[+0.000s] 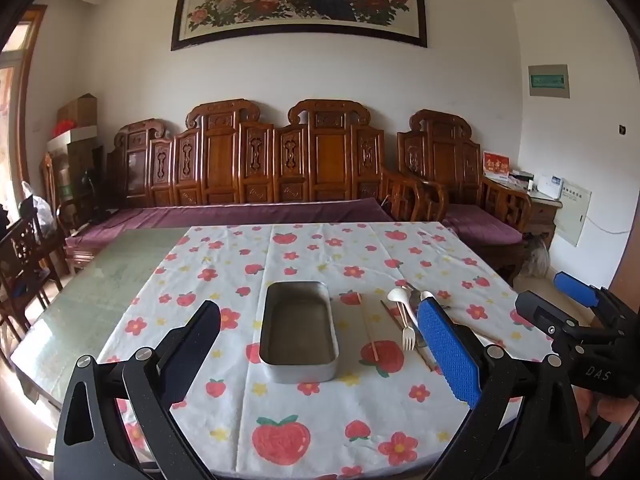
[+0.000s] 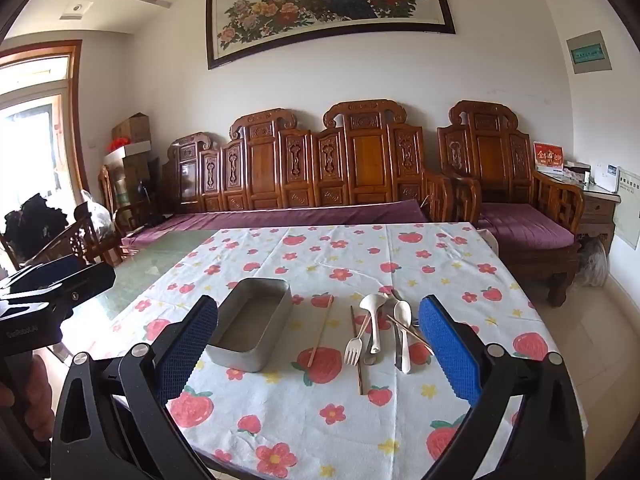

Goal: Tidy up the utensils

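Utensils [image 2: 380, 332] all sit loose in a little heap on the strawberry tablecloth [image 2: 320, 420], right of a metal tin [image 2: 252, 320] that has nothing in it. In the pile I can make out a white fork [image 2: 354, 348], two white spoons [image 2: 402, 320] and some chopsticks crossing under and over them. One pale chopstick [image 2: 320, 332] lies by itself between the tin and the heap, touching neither.

Both grippers hover over the near edge of the table, tilted down a bit. Left gripper [image 1: 320, 356] has its jaws spread wide with nothing between them, lined up roughly with the tin. Right gripper [image 2: 316, 356] is spread just as wide, also holding nothing, facing the utensil pile. Carved wooden bench [image 2: 320, 168] with a purple cushion runs along the far wall, under a big peacock painting [image 2: 328, 4].
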Action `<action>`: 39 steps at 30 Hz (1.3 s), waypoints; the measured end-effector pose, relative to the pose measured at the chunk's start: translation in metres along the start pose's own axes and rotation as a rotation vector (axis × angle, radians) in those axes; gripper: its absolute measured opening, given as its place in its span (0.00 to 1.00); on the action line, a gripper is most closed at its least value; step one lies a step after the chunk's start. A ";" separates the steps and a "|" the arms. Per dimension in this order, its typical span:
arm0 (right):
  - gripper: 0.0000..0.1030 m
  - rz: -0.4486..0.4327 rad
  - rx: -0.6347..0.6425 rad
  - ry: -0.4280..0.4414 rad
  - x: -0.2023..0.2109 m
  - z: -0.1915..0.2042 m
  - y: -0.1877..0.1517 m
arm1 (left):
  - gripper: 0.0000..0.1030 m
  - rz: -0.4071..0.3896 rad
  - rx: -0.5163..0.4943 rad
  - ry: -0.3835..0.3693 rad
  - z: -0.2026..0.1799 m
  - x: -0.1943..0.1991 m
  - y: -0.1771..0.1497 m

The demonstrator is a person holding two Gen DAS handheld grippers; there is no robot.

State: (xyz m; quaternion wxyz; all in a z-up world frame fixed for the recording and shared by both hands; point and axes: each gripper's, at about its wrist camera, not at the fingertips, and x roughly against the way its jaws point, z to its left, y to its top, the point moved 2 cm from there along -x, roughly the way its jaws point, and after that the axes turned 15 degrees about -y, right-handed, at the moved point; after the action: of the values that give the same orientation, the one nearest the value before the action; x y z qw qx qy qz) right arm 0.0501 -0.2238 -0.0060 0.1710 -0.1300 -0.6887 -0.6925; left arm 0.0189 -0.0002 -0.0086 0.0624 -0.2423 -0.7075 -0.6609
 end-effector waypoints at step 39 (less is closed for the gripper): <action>0.98 -0.006 -0.007 0.003 0.001 -0.001 0.000 | 0.92 -0.002 -0.007 0.004 -0.001 0.002 0.000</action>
State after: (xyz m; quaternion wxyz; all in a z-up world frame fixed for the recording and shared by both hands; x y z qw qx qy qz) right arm 0.0490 -0.2253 -0.0058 0.1692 -0.1276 -0.6863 -0.6957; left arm 0.0169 -0.0002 -0.0072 0.0621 -0.2405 -0.7054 -0.6639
